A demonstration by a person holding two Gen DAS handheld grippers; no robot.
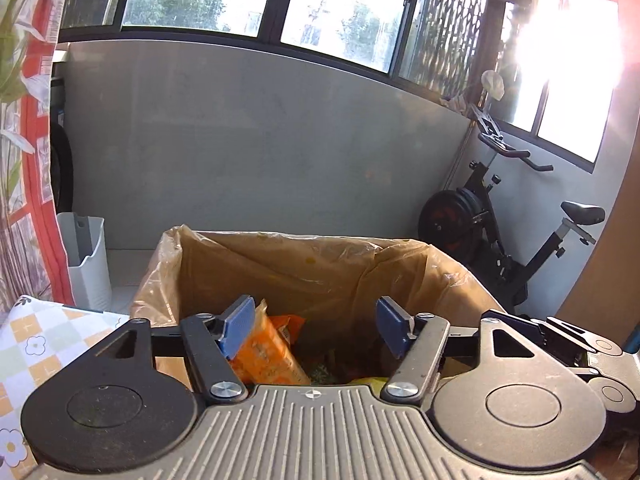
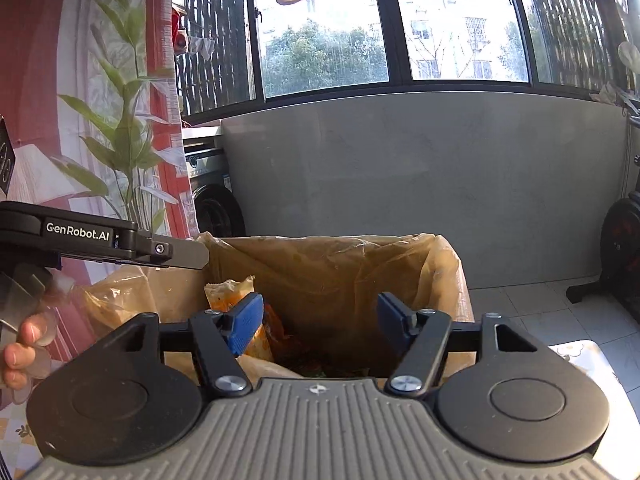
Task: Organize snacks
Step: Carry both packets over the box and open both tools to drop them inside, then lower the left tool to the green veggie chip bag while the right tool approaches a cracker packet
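A cardboard box (image 1: 288, 268) (image 2: 340, 268) lined with a thin plastic bag stands open right in front of both grippers. An orange snack packet (image 1: 266, 354) (image 2: 230, 290) stands inside it against the left side, with other wrappers (image 1: 322, 372) dimly visible at the bottom. My left gripper (image 1: 316, 328) hovers over the box mouth, open, with nothing between its blue pads; the packet is just behind the left pad. My right gripper (image 2: 320, 322) is also open and empty above the box. A finger (image 2: 188, 254) of the left gripper reaches in from the left in the right wrist view.
A grey wall under windows stands behind the box. An exercise bike (image 1: 500, 232) is at the right, a white bin (image 1: 88, 256) and a curtain at the left, a washing machine (image 2: 216, 200) beyond. A checkered cloth (image 1: 40, 344) covers the surface at the lower left. A hand (image 2: 20, 344) grips the left tool.
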